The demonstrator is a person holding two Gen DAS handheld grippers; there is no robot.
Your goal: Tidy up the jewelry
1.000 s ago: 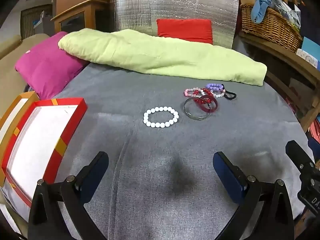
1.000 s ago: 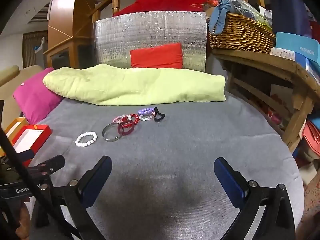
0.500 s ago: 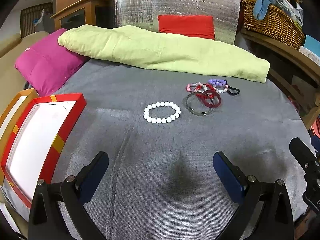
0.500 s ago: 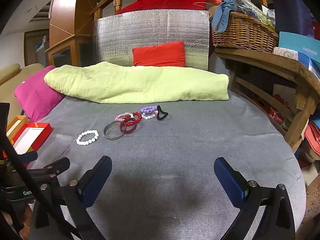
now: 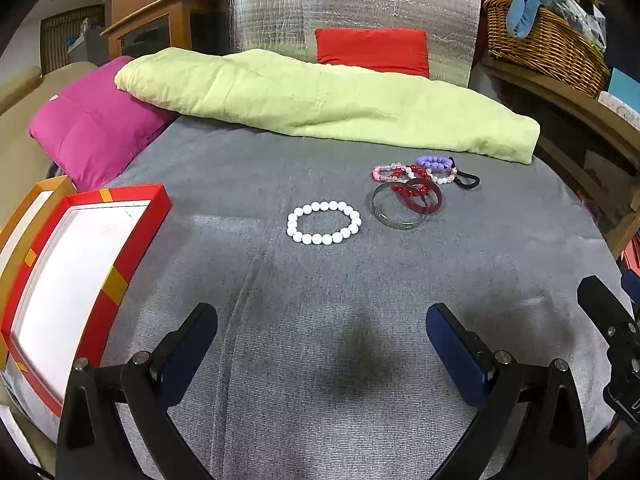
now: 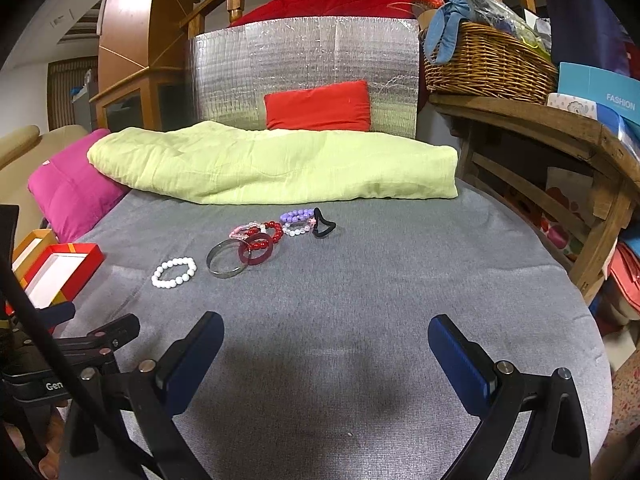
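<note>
A white bead bracelet [image 5: 324, 223] [image 6: 174, 272] lies alone on the grey cloth. To its right sits a cluster: a clear bangle [image 5: 396, 210] [image 6: 225, 264], a dark red bangle [image 5: 422, 201] [image 6: 256, 249], red, pink and purple bead bracelets [image 5: 434, 163] [image 6: 297, 215] and a black hair tie [image 5: 466, 181] [image 6: 322, 227]. A red box [image 5: 90, 280] [image 6: 64, 268] with a white inside lies open at the left. My left gripper [image 5: 320, 340] hangs open short of the white bracelet, holding nothing. My right gripper [image 6: 325, 350] is open too, further back from the cluster.
A light green quilt [image 5: 320, 100] runs across the back of the cloth, with a magenta cushion [image 5: 88, 128] at its left end. A wooden shelf with a wicker basket [image 6: 488, 64] stands at the right. An orange box [image 5: 24, 216] sits behind the red one.
The left gripper has drifted forward a little, so the bracelets sit slightly lower and nearer in its view. The right gripper has risen or tilted slightly. Both stay open; no jewelry moved.
</note>
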